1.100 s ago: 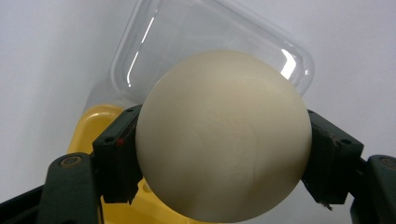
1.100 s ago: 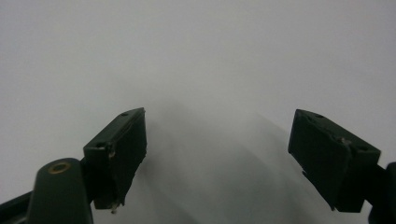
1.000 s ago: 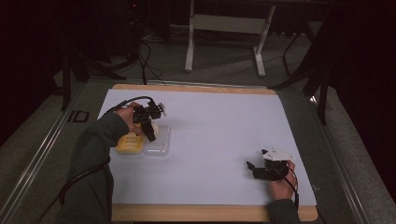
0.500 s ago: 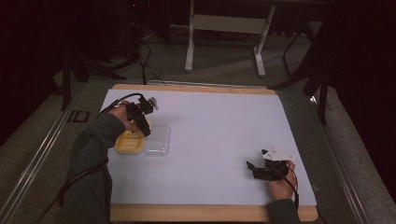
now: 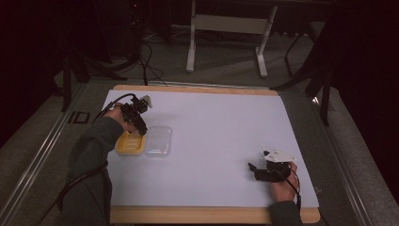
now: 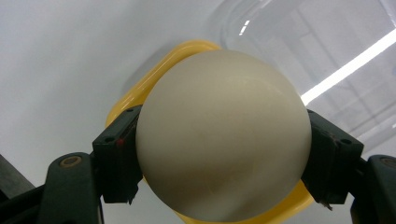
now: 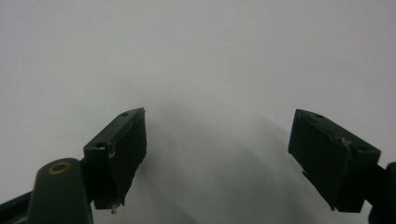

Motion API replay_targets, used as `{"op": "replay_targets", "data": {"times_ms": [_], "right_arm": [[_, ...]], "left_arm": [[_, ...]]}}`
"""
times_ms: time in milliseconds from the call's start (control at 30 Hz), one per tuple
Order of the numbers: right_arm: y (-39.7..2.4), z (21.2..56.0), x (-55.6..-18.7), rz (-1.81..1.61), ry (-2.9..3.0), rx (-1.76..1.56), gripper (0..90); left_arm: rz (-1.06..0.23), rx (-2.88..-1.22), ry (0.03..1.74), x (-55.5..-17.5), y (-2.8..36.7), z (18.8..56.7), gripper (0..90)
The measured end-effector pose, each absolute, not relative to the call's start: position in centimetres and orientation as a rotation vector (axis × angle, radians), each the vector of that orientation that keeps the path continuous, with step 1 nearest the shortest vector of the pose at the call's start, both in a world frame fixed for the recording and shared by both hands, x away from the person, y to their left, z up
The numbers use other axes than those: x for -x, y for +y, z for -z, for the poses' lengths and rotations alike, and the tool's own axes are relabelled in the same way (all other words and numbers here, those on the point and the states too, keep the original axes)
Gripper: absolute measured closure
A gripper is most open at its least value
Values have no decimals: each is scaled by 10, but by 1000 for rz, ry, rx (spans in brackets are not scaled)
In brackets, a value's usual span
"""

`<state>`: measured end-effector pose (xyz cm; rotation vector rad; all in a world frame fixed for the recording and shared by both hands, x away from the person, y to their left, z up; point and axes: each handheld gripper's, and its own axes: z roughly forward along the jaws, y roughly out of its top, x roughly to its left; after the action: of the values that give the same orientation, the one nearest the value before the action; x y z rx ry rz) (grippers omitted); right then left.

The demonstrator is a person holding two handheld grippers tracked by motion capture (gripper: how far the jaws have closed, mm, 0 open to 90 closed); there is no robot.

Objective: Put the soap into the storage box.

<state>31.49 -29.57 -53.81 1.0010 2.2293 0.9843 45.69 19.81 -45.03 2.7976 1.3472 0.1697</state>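
A smooth cream-white egg-shaped ball (image 6: 223,135) sits between matte black gripper jaws, above a bright yellow plastic tray (image 5: 128,144) at the left of the plain white table sheet (image 5: 216,136). Just right of the tray lies a clear, colourless plastic lid (image 5: 158,141). A pale wooden board edge (image 5: 197,215) borders the sheet's near side; the surrounding floor is grey.

A dim lab or studio: white-topped table (image 5: 211,136), cables on grey floor (image 5: 155,47), bare stand legs (image 5: 226,42).
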Motion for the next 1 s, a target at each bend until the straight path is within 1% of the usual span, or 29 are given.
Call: {"op": "replay_targets", "data": {"times_ms": [167, 233, 433, 667, 800, 1000], "right_arm": [[-296, 538, -315, -984, 2230, -1000, 190], [-296, 538, -315, -985, 2229, -1001, 190], [-296, 538, -315, -983, 2229, -1000, 190], [-295, 538, -315, -980, 2230, -999, 190], [-295, 538, -315, -980, 2231, -995, 190], [-295, 538, -315, -979, 2231, -996, 190]], "left_arm": [[-183, -2775, 1407, -459, 201, 454, 256], [-191, -2772, 1407, -459, 202, 454, 257], [-172, -2738, 1446, -460, 206, 456, 256], [-163, -2686, 1533, -462, 212, 461, 256], [-152, -2680, 1541, -461, 215, 464, 256], [-139, -2729, 1511, -458, 214, 469, 255]]}}
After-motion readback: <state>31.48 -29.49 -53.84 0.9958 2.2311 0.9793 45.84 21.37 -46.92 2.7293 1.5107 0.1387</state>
